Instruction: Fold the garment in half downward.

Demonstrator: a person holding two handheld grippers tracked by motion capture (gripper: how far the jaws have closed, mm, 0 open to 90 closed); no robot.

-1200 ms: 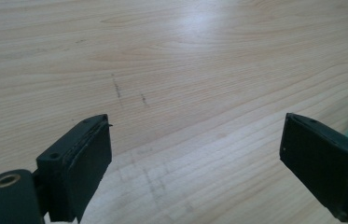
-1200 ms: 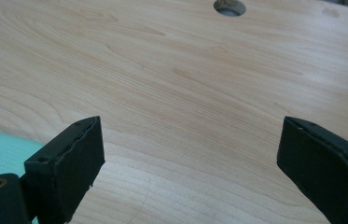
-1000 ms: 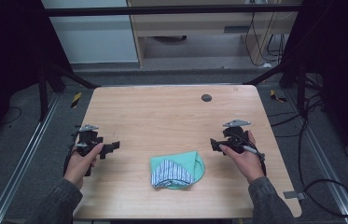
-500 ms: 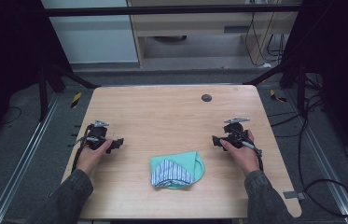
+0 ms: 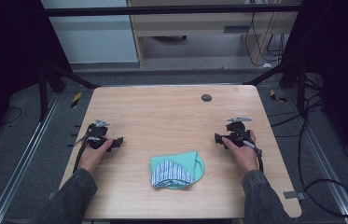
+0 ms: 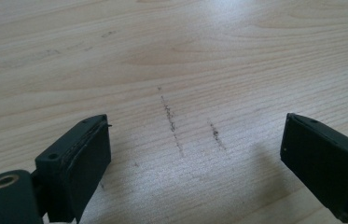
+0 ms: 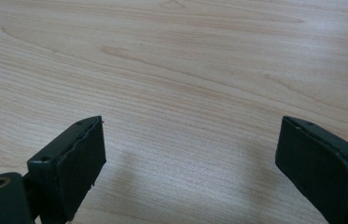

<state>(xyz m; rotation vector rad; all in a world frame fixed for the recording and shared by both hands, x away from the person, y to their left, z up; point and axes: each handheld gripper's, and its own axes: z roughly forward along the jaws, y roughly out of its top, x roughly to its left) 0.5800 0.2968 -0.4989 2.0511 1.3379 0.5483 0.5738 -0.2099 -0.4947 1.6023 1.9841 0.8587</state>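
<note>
A pale wooden worktop point(image 5: 171, 116) stood on a dark floor, ringed by black frame legs and loose cables, with a light cabinet across the top of the frame.

Nearest the lower edge of the high view, two sleeved forearms came in, one at lower left and one at lower right. Between them, at lower centre, lay a folded cloth point(image 5: 177, 170), teal on the outside with a striped layer showing at its lower left. It sat flat and untouched, well apart from both tools, probably left in easy reach of either hand.

At centre left the left hand-held gripper point(image 5: 117, 141) rested low on the wood; its own view showed the jaws spread wide over bare grain with a few dark scuff marks point(image 6: 171, 119) between them. At centre right the right hand-held gripper point(image 5: 218, 138) sat likewise, jaws spread over clean wood in its own view. Both pointed inward towards the frame's centre, which reads as a ready stance either side of the cloth.

Farther up, right of centre, a small dark round disc point(image 5: 206, 97) marked the surface.
</note>
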